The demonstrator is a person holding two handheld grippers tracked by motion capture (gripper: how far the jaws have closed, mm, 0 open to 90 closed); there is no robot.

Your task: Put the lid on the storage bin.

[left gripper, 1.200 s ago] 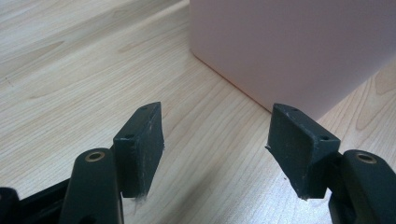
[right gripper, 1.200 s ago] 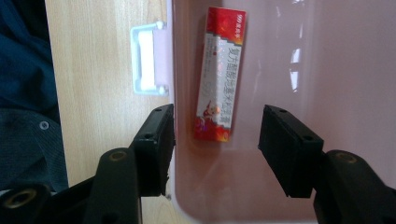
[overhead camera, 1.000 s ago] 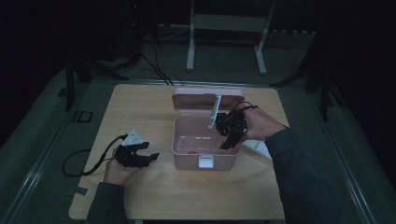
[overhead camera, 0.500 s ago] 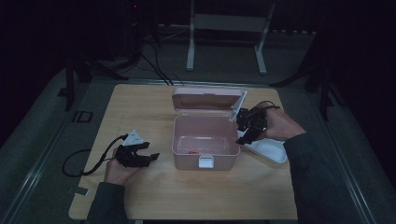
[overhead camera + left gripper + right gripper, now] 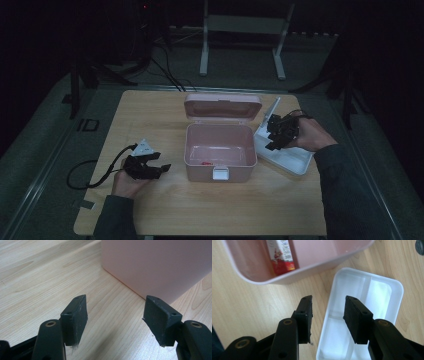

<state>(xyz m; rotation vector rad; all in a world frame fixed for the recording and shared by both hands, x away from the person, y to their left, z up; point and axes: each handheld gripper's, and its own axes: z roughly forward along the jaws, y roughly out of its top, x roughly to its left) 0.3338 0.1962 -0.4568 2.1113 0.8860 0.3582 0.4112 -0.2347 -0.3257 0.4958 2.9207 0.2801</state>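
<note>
**White tray out of the box, set down at its right**

Your left gripper [image 5: 161, 168] rests on the wooden table [image 5: 160, 115], jaws wide and empty, just beside the pink box [image 5: 220, 150]. The box stands open, lid back, a small red-and-white carton [image 5: 280, 256] lying inside. A second ago your right gripper [image 5: 272, 135] was over the box with the white divided tray [image 5: 290, 161]; now the tray sits on the table right of it, near the table's right edge. The jaws have just been closing and straddle the tray's near rim, pads apparently clear of it. Open table lies toward you.
</note>
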